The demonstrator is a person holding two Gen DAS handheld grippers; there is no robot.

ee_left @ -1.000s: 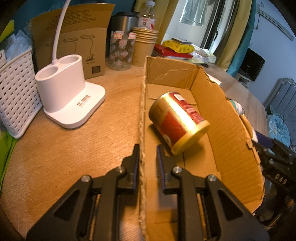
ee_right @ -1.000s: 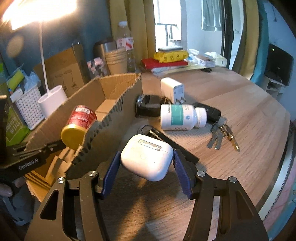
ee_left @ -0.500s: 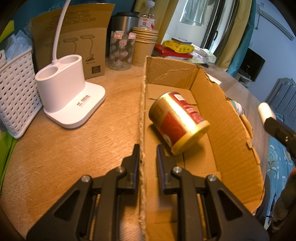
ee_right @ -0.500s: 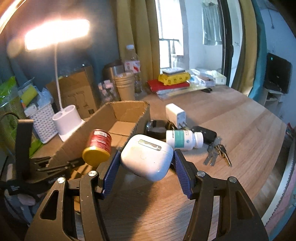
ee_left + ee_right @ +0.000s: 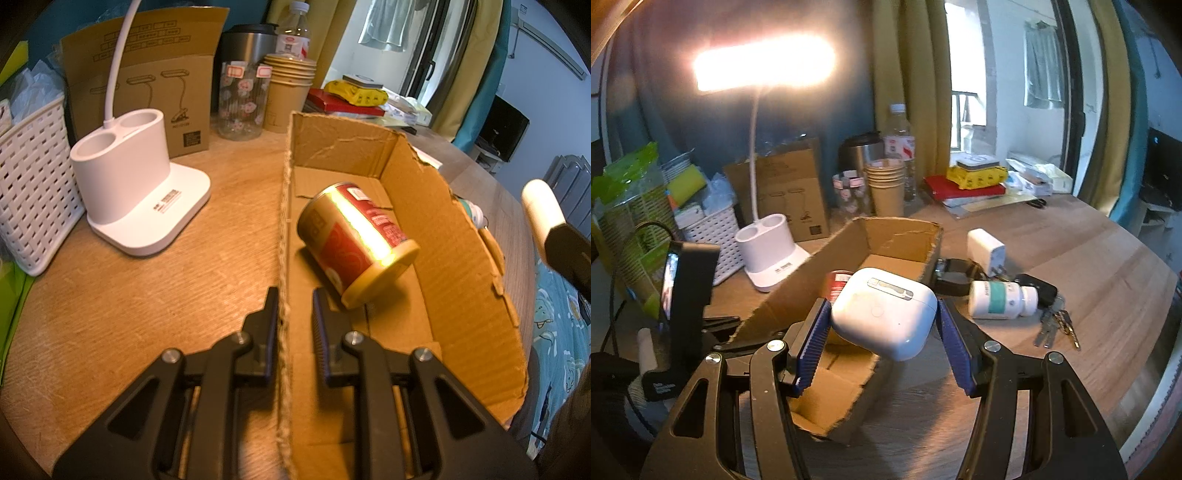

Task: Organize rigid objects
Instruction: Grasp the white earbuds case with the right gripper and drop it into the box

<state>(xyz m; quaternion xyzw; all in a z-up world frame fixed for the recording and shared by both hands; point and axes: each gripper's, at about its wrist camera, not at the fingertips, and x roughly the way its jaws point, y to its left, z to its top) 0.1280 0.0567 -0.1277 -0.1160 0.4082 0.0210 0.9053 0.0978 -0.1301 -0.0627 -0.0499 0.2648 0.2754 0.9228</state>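
Cardboard box point(image 5: 454, 236), one of it, lies open-topped on the wooden table point(image 5: 110, 295), and one red can point(image 5: 351, 240) with a yellow lid rests on its side on the box floor. The left gripper point(image 5: 293, 314) pinches the box's near side wall, one finger point(image 5: 271, 314) outside and one inside, the jaws drawn narrow onto the cardboard. The right gripper point(image 5: 881, 334) clamps one white earbuds case point(image 5: 886, 314) between its two blue pads point(image 5: 812, 343), carried in the air above the box's near end. Beside the box on the table lie one white pill bottle point(image 5: 1001, 301) on its side, one white charger point(image 5: 986, 247), one black key fob point(image 5: 1039, 288) with a bunch of keys point(image 5: 1056, 326). Behind stand one white desk lamp point(image 5: 772, 258), lit, one stack of paper cups point(image 5: 886, 188), one white basket point(image 5: 33, 192).
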